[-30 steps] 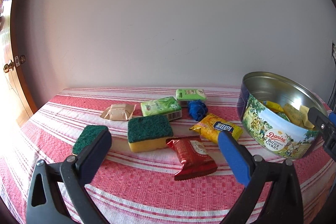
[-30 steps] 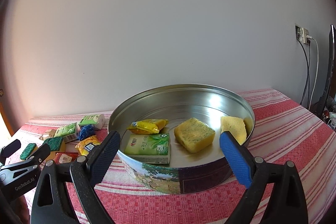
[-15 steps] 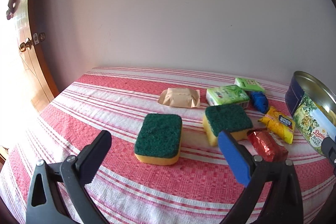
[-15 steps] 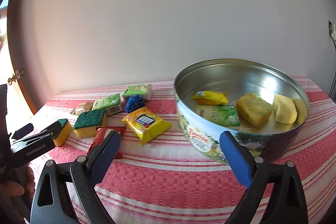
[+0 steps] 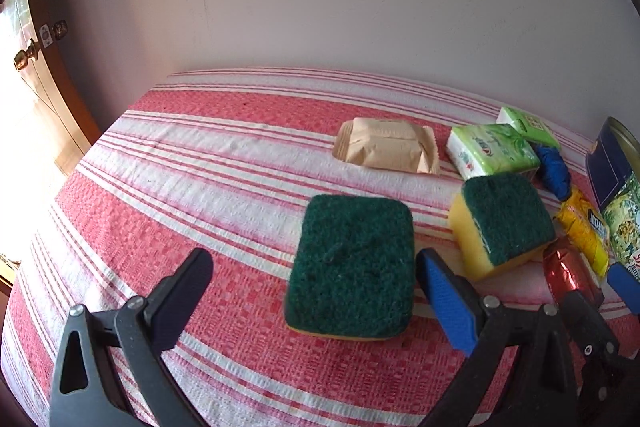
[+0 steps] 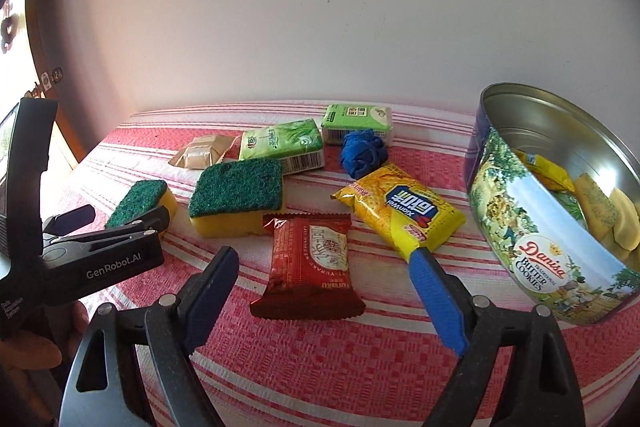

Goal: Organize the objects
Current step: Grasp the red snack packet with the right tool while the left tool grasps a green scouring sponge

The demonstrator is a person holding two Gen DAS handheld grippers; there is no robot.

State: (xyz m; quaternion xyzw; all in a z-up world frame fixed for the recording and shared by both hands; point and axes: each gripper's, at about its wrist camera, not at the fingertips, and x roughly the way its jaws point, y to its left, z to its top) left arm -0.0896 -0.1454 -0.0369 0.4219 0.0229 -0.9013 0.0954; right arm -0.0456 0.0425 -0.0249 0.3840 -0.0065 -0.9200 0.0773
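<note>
A green-topped yellow sponge [image 5: 352,267] lies flat on the striped cloth between the jaws of my left gripper [image 5: 312,261], which stands open with its pads clear of the sponge. The same sponge [image 6: 140,197] and left gripper [image 6: 110,221] show at the left of the right wrist view. My right gripper [image 6: 323,255] hangs over a red snack packet [image 6: 310,267]. Its jaws are closing with the packet between them, pads not touching it. A second sponge [image 6: 236,191] sits just behind the packet.
A round cookie tin [image 6: 540,259] at the right holds packets and sponges. A yellow snack bag [image 6: 404,211], a blue cloth ball [image 6: 362,153], two green tissue packs [image 6: 282,143] and a beige packet [image 5: 386,145] lie behind. A wall and a wooden door [image 5: 44,87] border the table.
Both grippers swung left and dipped lower. The left one came up around the near sponge. The right one left the tin, now sits over the red packet, and its jaws have narrowed.
</note>
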